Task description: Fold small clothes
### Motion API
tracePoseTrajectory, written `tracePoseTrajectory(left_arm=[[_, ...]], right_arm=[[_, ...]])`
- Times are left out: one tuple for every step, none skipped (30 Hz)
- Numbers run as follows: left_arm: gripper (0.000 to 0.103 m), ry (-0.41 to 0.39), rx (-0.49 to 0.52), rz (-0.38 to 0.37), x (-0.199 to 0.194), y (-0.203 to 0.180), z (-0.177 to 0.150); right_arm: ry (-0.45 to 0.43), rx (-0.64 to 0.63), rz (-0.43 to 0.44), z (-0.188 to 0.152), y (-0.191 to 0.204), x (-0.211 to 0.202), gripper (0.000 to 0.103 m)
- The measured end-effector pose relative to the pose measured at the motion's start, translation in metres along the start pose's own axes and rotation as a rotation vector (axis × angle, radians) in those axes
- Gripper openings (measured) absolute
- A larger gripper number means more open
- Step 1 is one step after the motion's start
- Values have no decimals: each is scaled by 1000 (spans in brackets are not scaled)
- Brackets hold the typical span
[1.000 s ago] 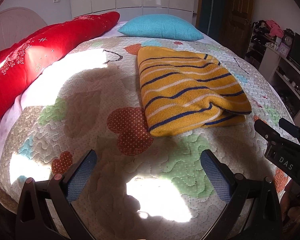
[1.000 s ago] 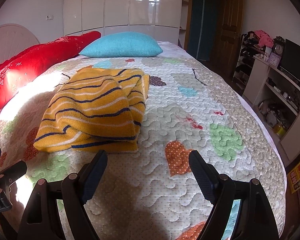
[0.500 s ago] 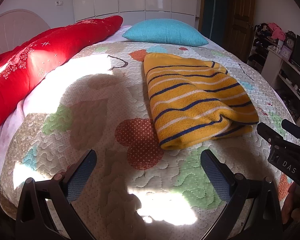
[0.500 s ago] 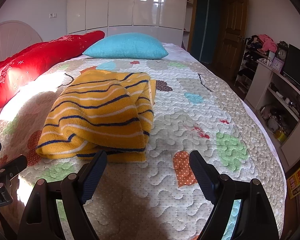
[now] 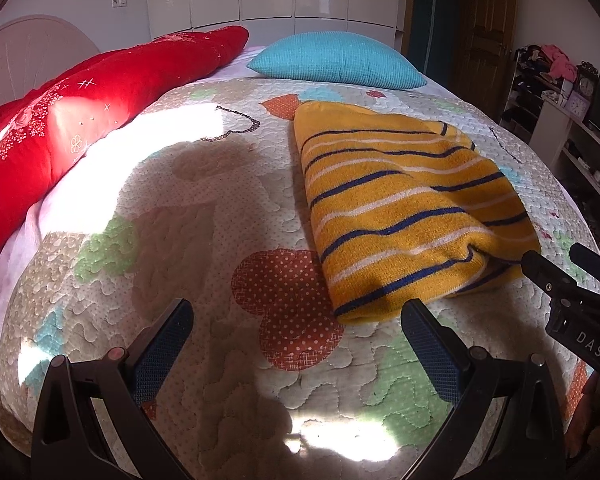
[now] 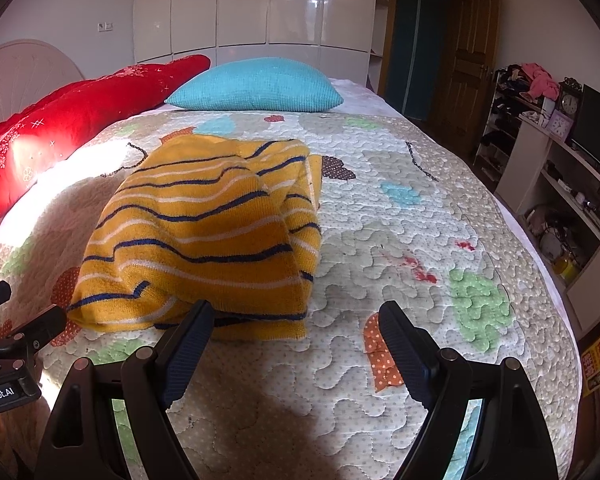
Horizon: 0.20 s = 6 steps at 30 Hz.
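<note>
- I'm looking across a bedroom: a bed covered by a quilted bedspread [image 5: 204, 240] printed with coloured patches, white glossy wardrobe doors [image 6: 268, 4] along the far wall, and a dark wooden door [image 6: 466, 76] to their right.
- Far left, a rounded pale headboard [image 5: 32, 52] stands behind a long red cushion [image 5: 80, 112] that runs down the left edge of the bed, partly in bright sunlight.
- At the far end of the bed, just right of the red cushion's tip, a turquoise pillow [image 5: 336, 60] lies flat.
- My left gripper [image 5: 296, 332] sits low over the near part of the bedspread, jaws spread wide with nothing between them; a red dotted patch shows in the gap.
- The yellow striped sweater [image 5: 400, 200] lies folded on the bedspread, right of centre in the left wrist view and left of centre in the right wrist view [image 6: 208, 232]. Its layers are stacked and a little loose at the near edge.
- My right gripper [image 6: 292, 332] is also spread wide and holds nothing. Its left finger [image 6: 188, 344] overlaps the sweater's near hem in that view; I cannot tell whether it touches the fabric.
- In the left wrist view the right gripper's black body [image 5: 572, 308] comes in from the right, its tip just beside the sweater's near right corner.
- Far right, open white shelving [image 6: 560, 200] holds small clutter, with a dark screen [image 6: 596, 128], a clock [image 6: 568, 100] and a pink cloth [image 6: 542, 82] near the top.
</note>
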<state>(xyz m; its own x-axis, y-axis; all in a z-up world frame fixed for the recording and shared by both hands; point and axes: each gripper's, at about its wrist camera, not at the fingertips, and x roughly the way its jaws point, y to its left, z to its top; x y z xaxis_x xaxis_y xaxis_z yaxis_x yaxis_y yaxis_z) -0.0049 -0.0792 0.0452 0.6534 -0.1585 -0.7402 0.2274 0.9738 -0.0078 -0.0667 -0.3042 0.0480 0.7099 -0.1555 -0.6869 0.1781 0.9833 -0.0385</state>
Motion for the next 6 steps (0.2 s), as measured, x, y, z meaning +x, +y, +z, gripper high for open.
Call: tracePoseTrajectory(left_arm=[[103, -1, 3, 0, 1, -1, 1], [103, -3, 8, 0, 1, -2, 1], [103, -3, 15, 0, 1, -3, 1], [103, -2, 21, 1, 2, -4, 2], [103, -4, 24, -3, 1, -4, 2], [103, -5, 23, -9, 1, -3, 2]], right_arm=[[0, -2, -1, 1, 0, 1, 88], [1, -4, -1, 2, 1, 1, 88], [3, -6, -2, 2, 2, 2, 88], [5, -8, -3, 3, 3, 2, 88], [6, -10, -4, 3, 4, 2, 88], [7, -13, -6, 3, 4, 2, 88]])
